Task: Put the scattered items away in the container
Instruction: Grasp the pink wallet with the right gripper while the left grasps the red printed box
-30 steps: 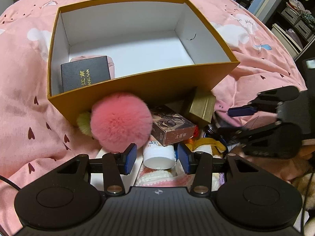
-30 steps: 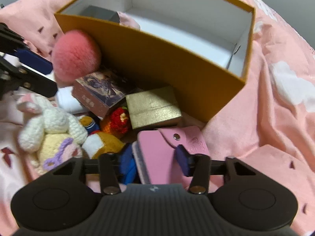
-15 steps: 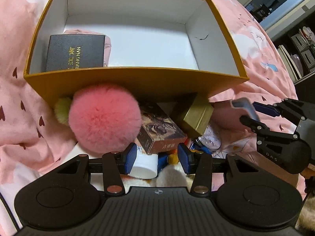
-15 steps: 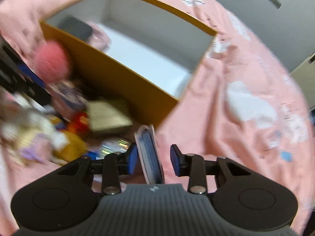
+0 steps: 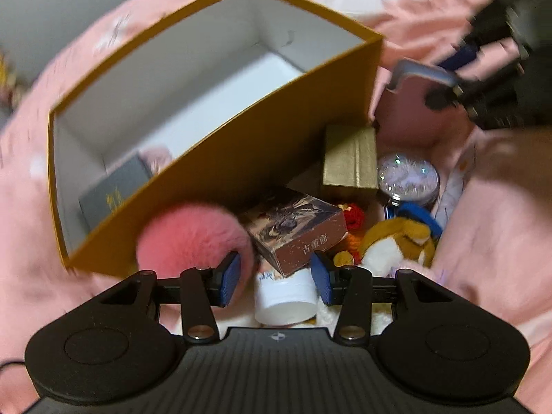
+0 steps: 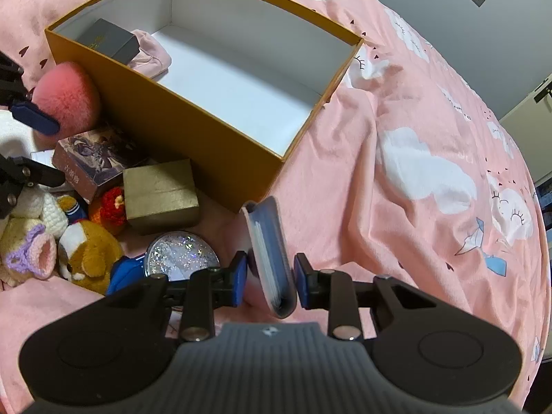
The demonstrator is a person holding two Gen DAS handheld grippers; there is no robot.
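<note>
While right gripper (image 6: 270,284) fingers close on pink wallet (image 6: 270,258), upright near box (image 6: 193,131) corner; left gripper (image 5: 274,277) half-open, empty, above white jar (image 5: 286,298); box floor mostly bare.

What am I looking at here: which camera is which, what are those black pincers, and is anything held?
No robot arm: a person carries a two-finger gripper in each hand, each with a camera looking along its fingers. In its own view, the right gripper is closing on a pink card wallet, lifted beside the yellow box. The left gripper hangs open over a white jar, near a pink pompom. Small boxes and plush toys lie on the pink bedspread.
</note>
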